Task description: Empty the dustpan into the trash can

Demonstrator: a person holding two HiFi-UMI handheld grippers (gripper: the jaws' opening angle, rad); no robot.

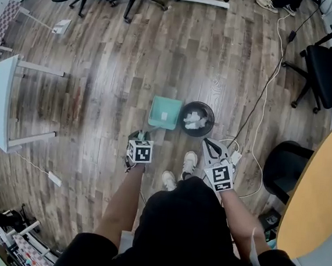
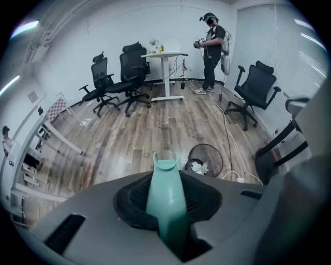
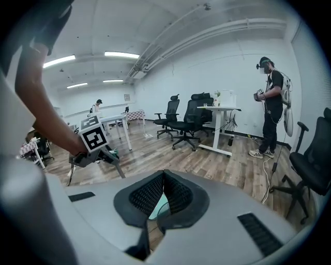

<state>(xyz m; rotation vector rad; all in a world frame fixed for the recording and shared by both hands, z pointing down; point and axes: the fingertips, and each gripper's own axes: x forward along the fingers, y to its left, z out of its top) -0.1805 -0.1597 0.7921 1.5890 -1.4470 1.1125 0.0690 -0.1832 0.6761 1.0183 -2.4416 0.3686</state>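
two grippers show over the wood floor [image 1: 132, 56]: the left gripper [image 1: 139, 136] has its fingers clamped on the teal dustpan [image 1: 165, 112] by its handle, the pan just beside the trash can [image 1: 212, 113] holding crumpled paper [image 1: 194, 119]; the right gripper [image 1: 207, 143] has its fingers together, empty.

We are in an office room: black swivel chairs [image 2: 133, 72] stand on a wood-look plank floor [image 1: 132, 56] near a white desk [image 2: 165, 55] on a T-leg frame, and more white tables [image 3: 111, 121] line one side. We see plain white walls [image 3: 217, 62] and long strip lights [image 3: 121, 54] on the ceiling — a shared workroom fit-out.
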